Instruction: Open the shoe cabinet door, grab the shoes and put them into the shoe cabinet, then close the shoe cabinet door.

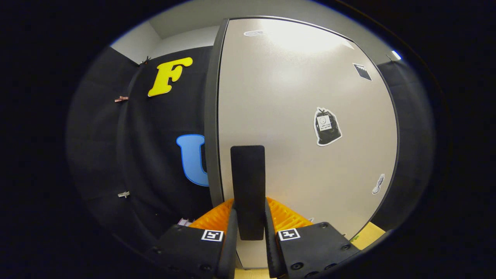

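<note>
The shoe cabinet door (302, 97) is a tall pale beige panel right in front of me, with a dark grey edge (211, 116) running down its left side. A black upright handle (248, 182) sticks out from the door near that edge. My gripper (248, 223) is shut on this handle, with an orange ribbed finger (215, 221) pressing on each side of its lower part. I cannot tell from here whether the door stands ajar. No shoes are in sight.
The door carries a few small stickers, the largest one (327, 127) to the right of the handle. Black booth cloth (155, 155) with small clips hangs to the left of the cabinet. A strip of yellowish floor (372, 236) shows low on the right.
</note>
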A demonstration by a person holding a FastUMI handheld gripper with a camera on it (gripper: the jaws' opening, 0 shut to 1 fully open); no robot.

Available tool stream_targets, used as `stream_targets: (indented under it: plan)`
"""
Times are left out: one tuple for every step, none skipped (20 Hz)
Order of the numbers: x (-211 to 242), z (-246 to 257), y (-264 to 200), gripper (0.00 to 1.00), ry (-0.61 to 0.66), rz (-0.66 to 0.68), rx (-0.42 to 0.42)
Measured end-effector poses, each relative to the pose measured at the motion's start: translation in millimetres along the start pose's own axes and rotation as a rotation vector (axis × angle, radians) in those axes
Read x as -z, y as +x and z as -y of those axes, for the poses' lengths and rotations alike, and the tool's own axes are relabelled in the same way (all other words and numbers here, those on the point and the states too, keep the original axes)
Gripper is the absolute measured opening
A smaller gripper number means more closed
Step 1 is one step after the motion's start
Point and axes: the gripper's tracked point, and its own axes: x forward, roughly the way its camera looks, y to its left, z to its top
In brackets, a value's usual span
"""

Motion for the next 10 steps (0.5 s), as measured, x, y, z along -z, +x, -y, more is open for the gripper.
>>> stream_targets:
  plan:
    - [0.2, 0.3, 0.9, 0.3, -0.007, -0.001, -0.004]
    - [1.3, -0.1, 0.1, 0.3, -0.009, -0.005, -0.01]
    - [0.5, -0.7, -1.8, 0.23, -0.02, -0.007, -0.021]
    - [0.1, -0.8, -3.9, 0.23, -0.027, -0.005, -0.032]
    - [-1.0, -2.2, -9.7, 0.23, -0.024, -0.002, -0.045]
    - [-1.5, -3.4, -16.1, 0.23, -0.016, -0.003, -0.053]
    - [-3.6, -3.8, -23.7, 0.23, -0.011, -0.002, -0.061]
    - [-5.2, -3.9, -32.6, 0.23, -0.006, -0.004, -0.067]
    - [-8.6, -4.7, -43.3, 0.23, -0.006, 0.002, -0.078]
    - [-11.4, -4.8, -53.6, 0.23, -0.005, 0.001, -0.086]
